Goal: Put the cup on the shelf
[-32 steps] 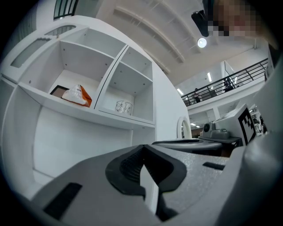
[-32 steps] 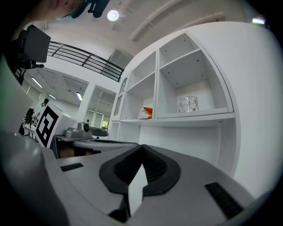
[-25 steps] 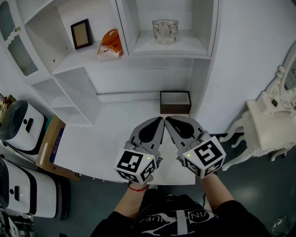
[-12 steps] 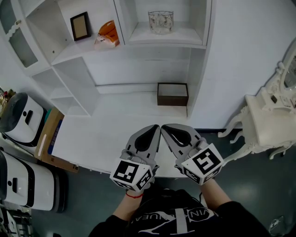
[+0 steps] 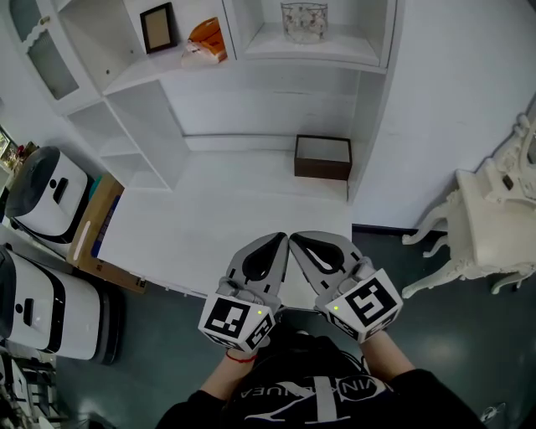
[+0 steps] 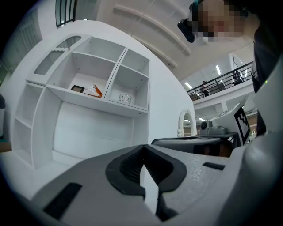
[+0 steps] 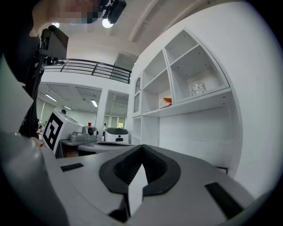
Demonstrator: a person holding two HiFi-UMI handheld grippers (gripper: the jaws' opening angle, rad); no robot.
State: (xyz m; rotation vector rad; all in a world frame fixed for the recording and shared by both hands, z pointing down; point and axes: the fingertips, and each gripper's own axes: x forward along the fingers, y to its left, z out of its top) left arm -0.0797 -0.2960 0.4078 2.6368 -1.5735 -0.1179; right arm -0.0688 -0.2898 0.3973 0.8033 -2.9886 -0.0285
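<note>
Nearest to us, the left tongs (image 5: 275,245) and the right tongs (image 5: 306,245) sit side by side close to our body, tips almost touching each other. Both are clenched on nothing: each gripper view shows the ribbed pads pressed together with no object between them. Over the last second we have drawn them back. They hung over the middle of the white surface (image 5: 193,226) before; now they sit at its near edge, partly over the dark floor, and the whole unit looks further from us.

Beyond the tongs the surface is bare up to a small dark brown open box (image 5: 322,157), which stands at the back right against the upright panel. To the left, on the floor, are a flat cardboard box (image 5: 92,239) and two rounded white machines (image 5: 46,188). An ornate white side table (image 5: 490,226) stands to the right.

Furthest away, the clear patterned glass cup (image 5: 304,20) stands upright in the right upper compartment of the white shelf unit (image 5: 310,52), well apart from both tongs. In the compartment to its left are a dark-framed picture (image 5: 157,27) and an orange and white packet (image 5: 207,40).

We read the pulling back with empty, closed tongs as the end of the job. The cup is already where the task wants it, it looks stable on the shelf board, and we judge that nothing remains but to stay clear of it.
</note>
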